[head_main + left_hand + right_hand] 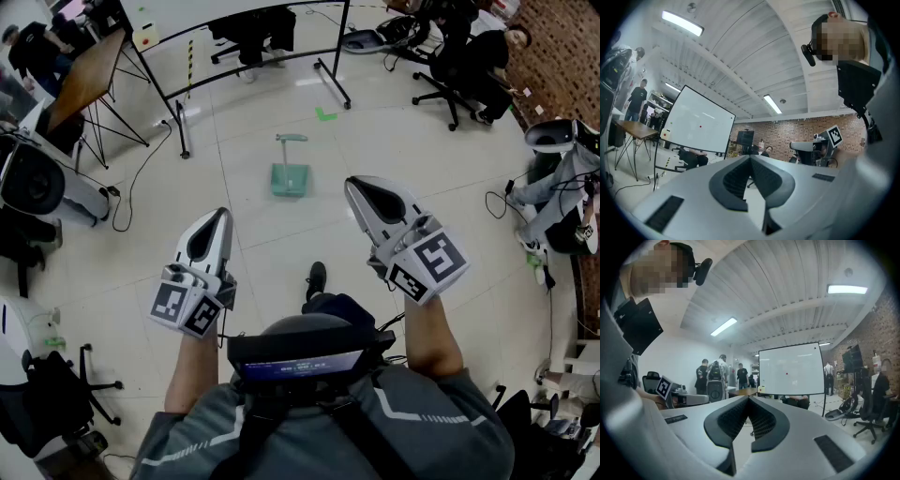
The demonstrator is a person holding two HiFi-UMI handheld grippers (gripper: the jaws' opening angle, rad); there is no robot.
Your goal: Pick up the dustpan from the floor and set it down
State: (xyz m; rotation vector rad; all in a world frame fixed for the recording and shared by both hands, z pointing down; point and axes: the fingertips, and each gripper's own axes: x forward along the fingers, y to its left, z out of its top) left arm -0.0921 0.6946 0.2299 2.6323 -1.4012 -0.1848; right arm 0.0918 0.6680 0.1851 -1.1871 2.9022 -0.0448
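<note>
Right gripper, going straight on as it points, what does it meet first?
Way looks free nearby; the right gripper points level, higher than the dustpan. Farther off, probably the wooden table by the whiteboard.

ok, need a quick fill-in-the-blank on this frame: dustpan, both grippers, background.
1. The green dustpan lies on the ____, ahead of both grippers.
2. The left gripper has its jaws ____.
3. The right gripper, shut as well, holds ____.
4. In the right gripper view, the large white panel on a stand is a ____.

Missing words: floor; shut; nothing; whiteboard.
</note>
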